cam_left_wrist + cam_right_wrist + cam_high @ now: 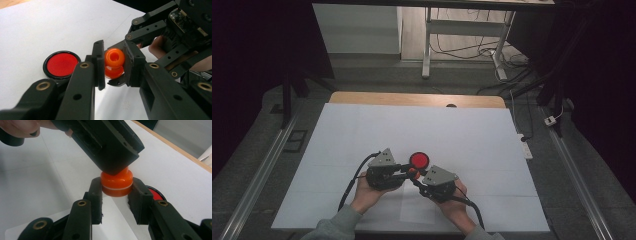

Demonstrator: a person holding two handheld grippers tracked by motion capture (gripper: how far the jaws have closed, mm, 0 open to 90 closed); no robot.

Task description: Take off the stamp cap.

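Observation:
A small orange plastic piece (412, 172), with a rounded ring-like top and a wider base, is held just above the white table between both grippers. In the left gripper view my left gripper (113, 65) is shut on the orange piece's (114, 58) upper part. In the right gripper view my right gripper (117, 191) is shut on the orange piece's (116, 183) base, and one of the left gripper's fingers (110, 145) hides its top. A red disc with a black rim (419, 160) lies flat on the table just beyond the grippers, apart from them.
A white sheet (412, 125) covers the table, with a wooden strip (412, 98) along its far edge. A white power strip (525, 146) lies off the right side. Desk legs and cables stand on the floor beyond.

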